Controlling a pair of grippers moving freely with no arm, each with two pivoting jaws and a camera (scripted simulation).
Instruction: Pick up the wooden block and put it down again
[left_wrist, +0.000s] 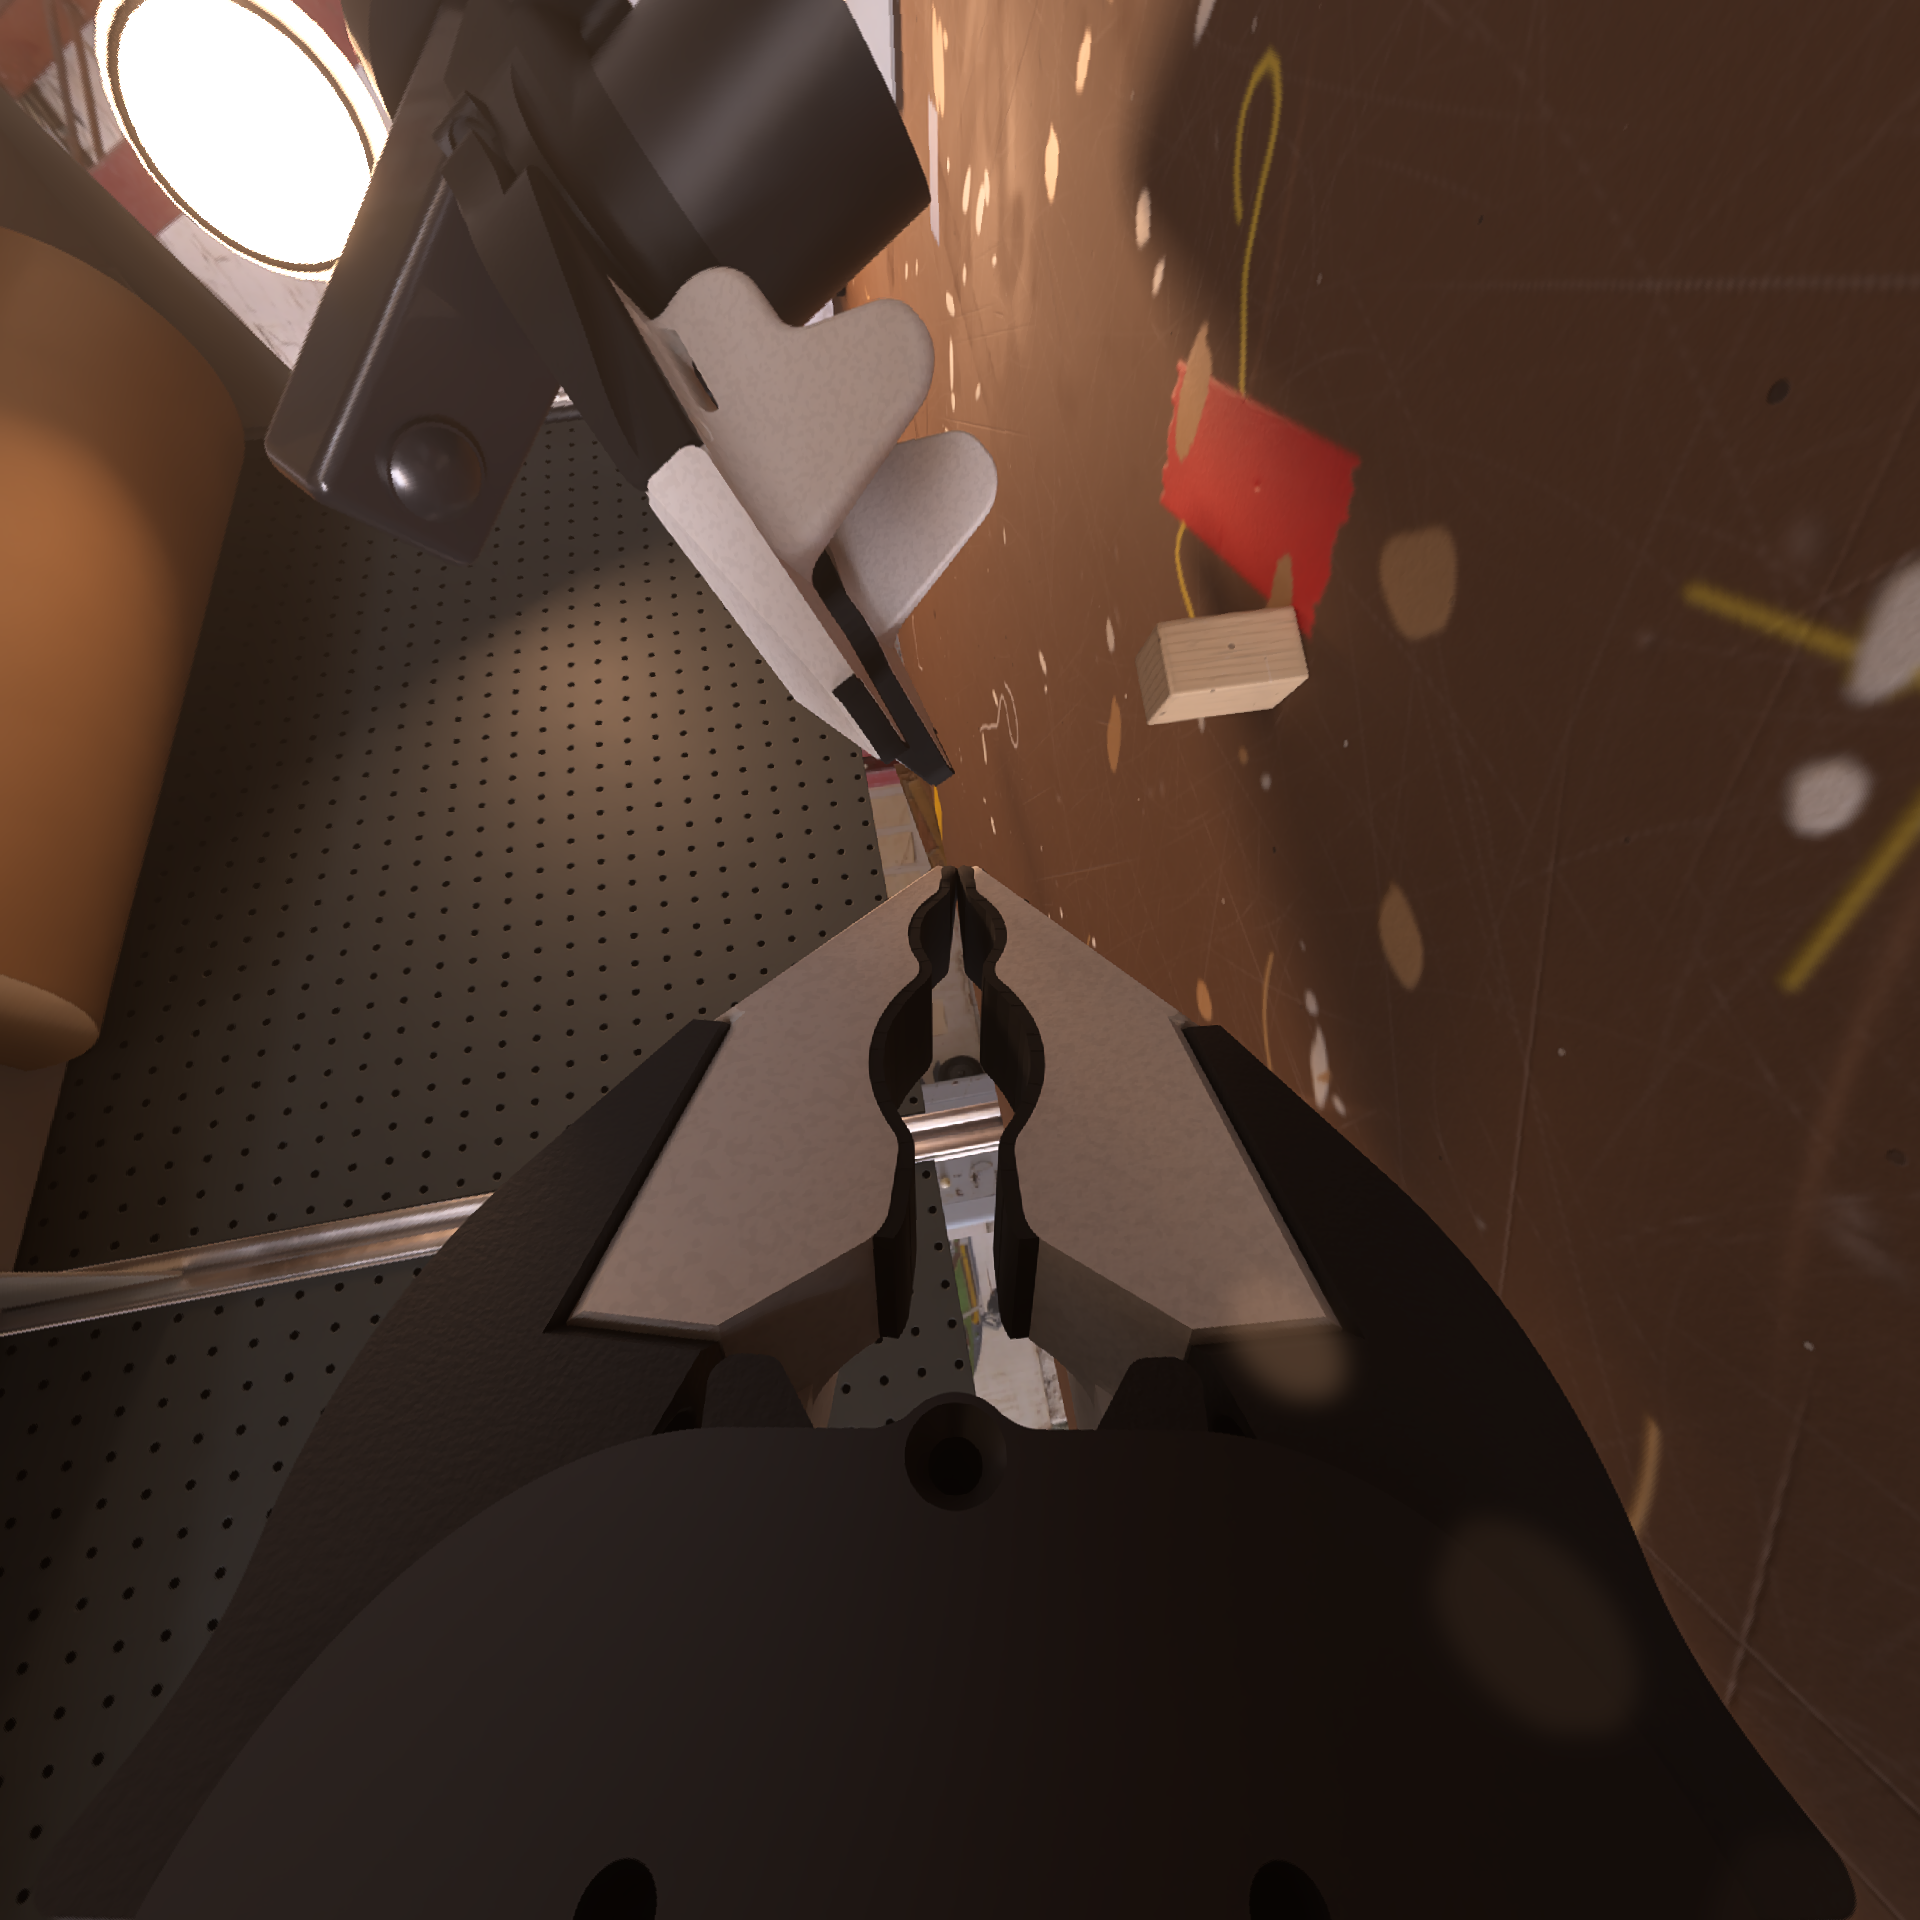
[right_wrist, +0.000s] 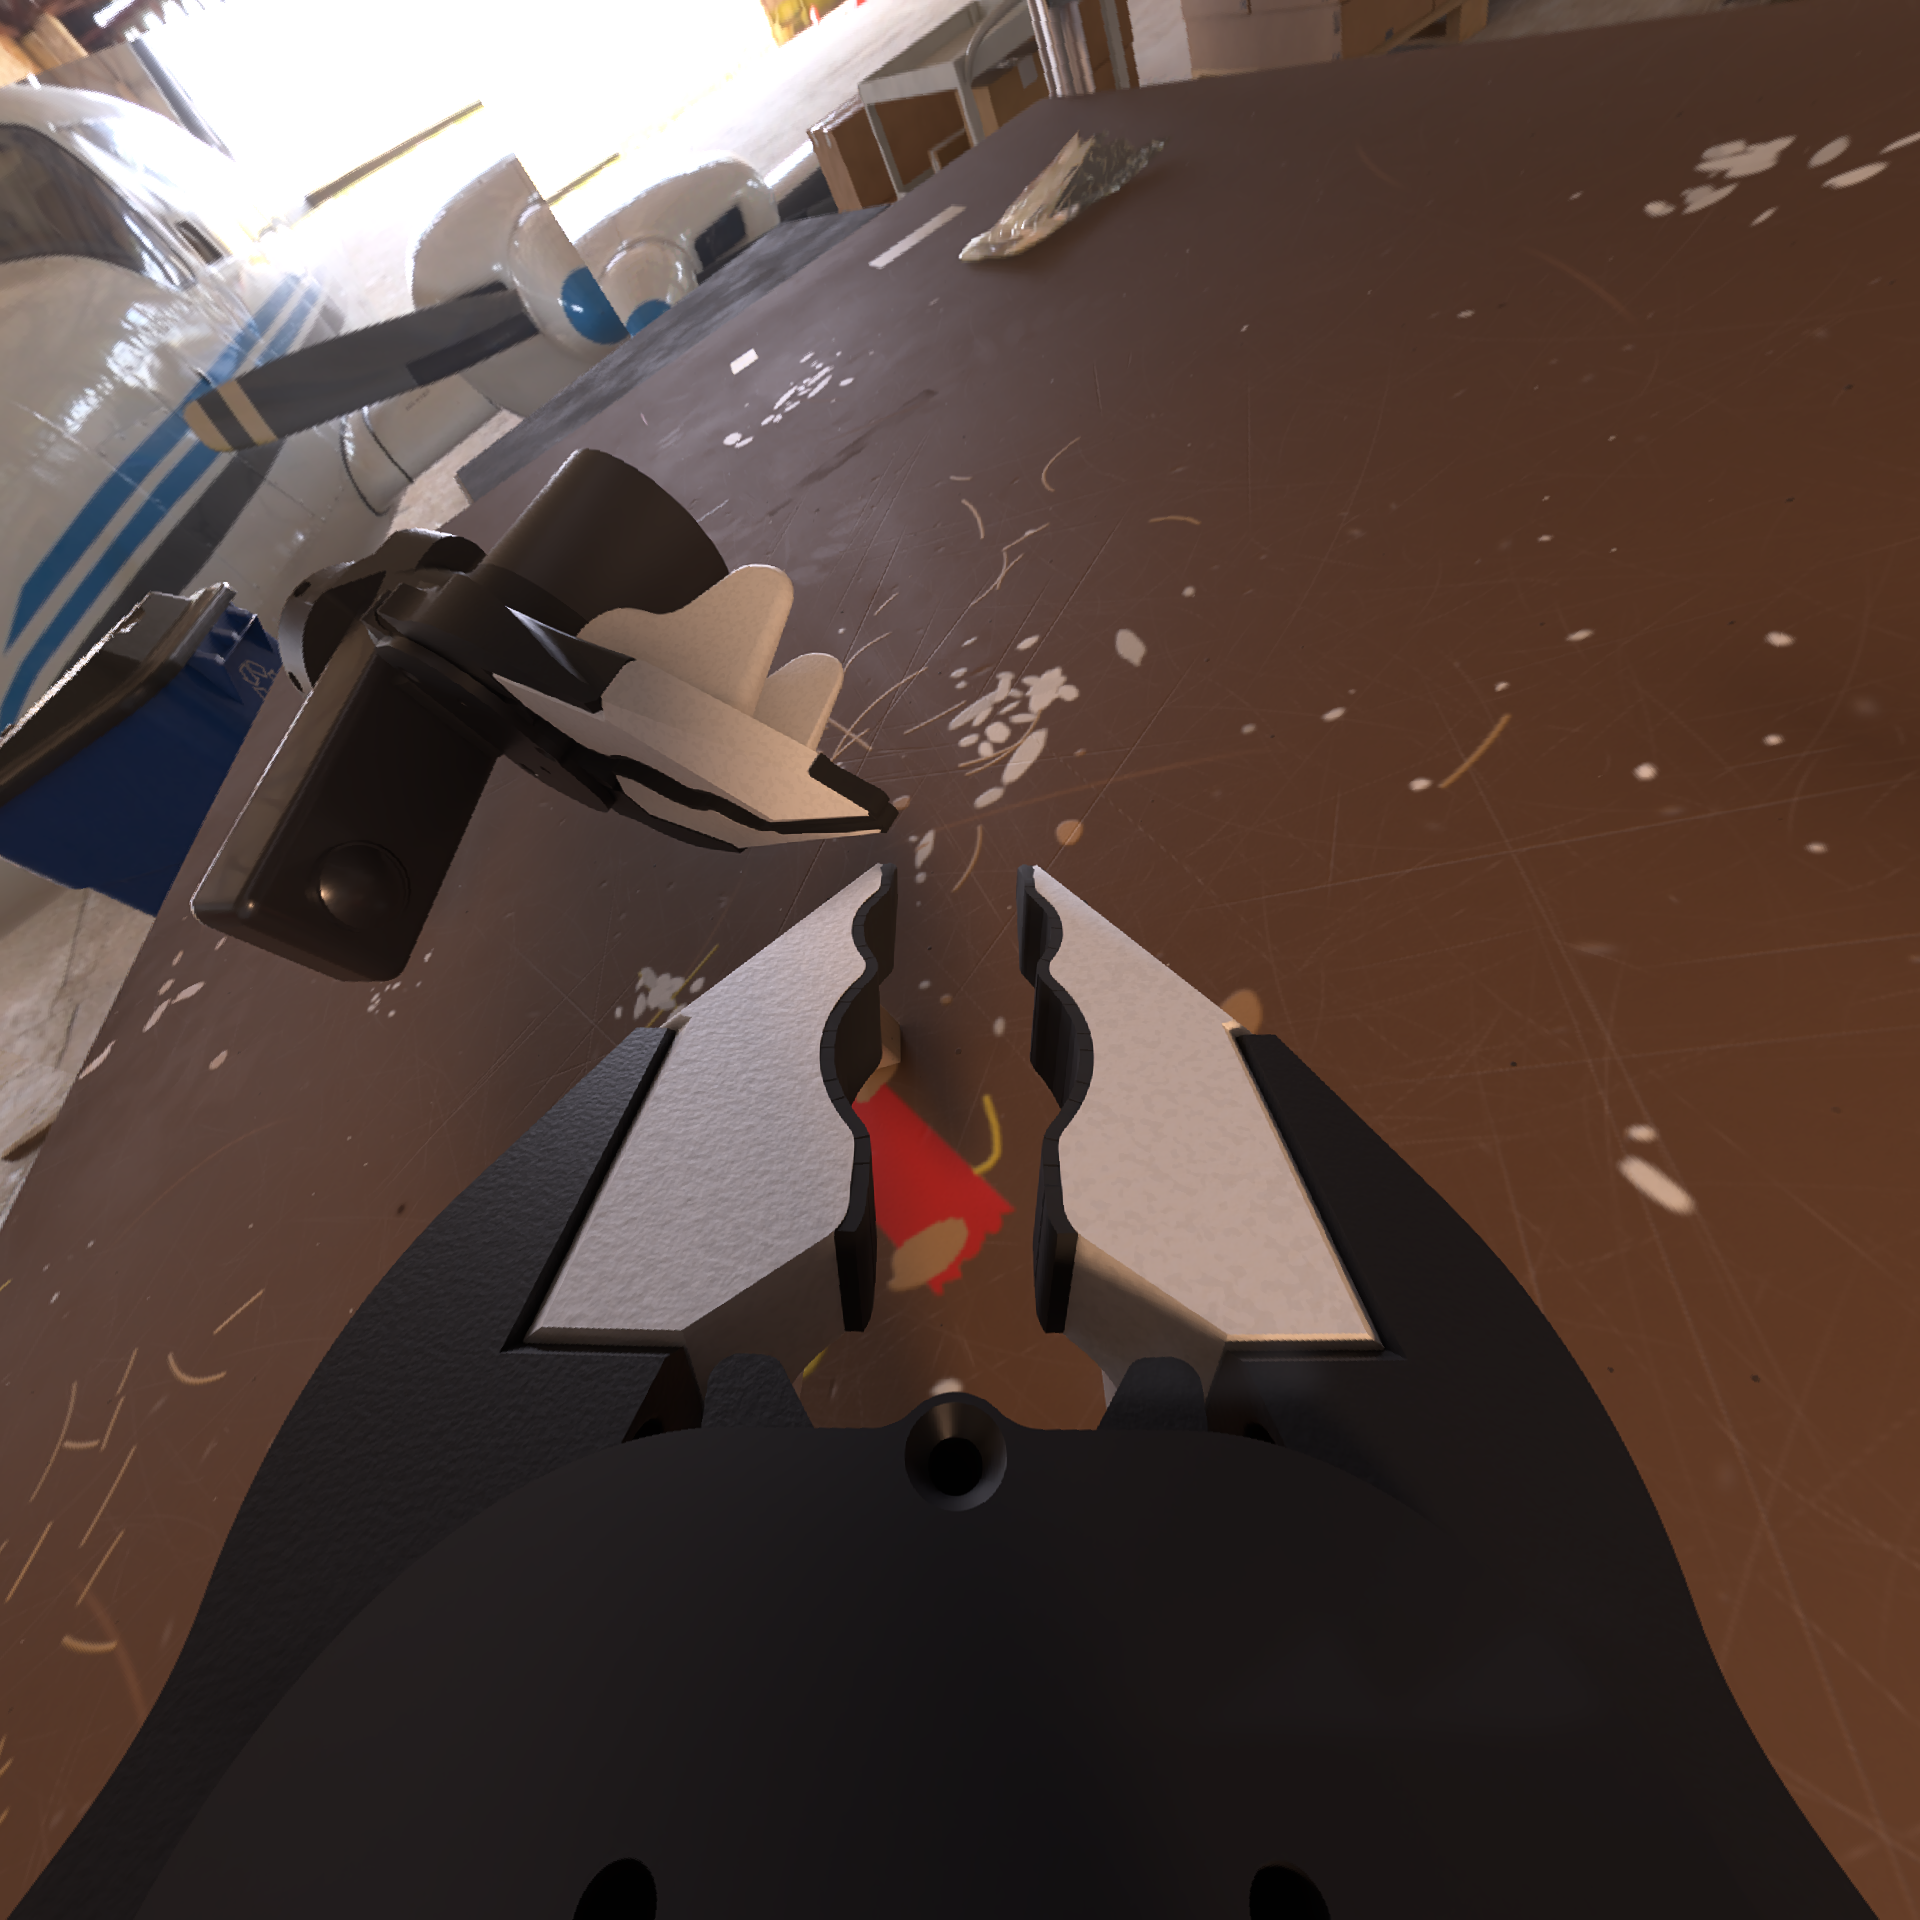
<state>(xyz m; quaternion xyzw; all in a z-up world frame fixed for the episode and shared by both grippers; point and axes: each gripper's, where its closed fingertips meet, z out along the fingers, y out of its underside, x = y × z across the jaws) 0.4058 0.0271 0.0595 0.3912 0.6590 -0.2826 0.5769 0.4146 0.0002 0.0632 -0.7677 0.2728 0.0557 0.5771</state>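
Nothing is held: the block (left_wrist: 1221, 665) lies ungrasped on the counter (right_wrist: 1455, 623), the right hand-held gripper (right_wrist: 956, 883) parted, the left hand-held gripper (left_wrist: 958, 878) closed empty.

The left tool (left_wrist: 958, 878) had its fingertips pressed together, empty. The wooden block (left_wrist: 1221, 665) lay on the brown surface (left_wrist: 1558, 1039), touching a red patch (left_wrist: 1257, 488).

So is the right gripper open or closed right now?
Open. In its own wrist view the right gripper shows a clear gap between its fingertips, with the red patch on the table visible through it.
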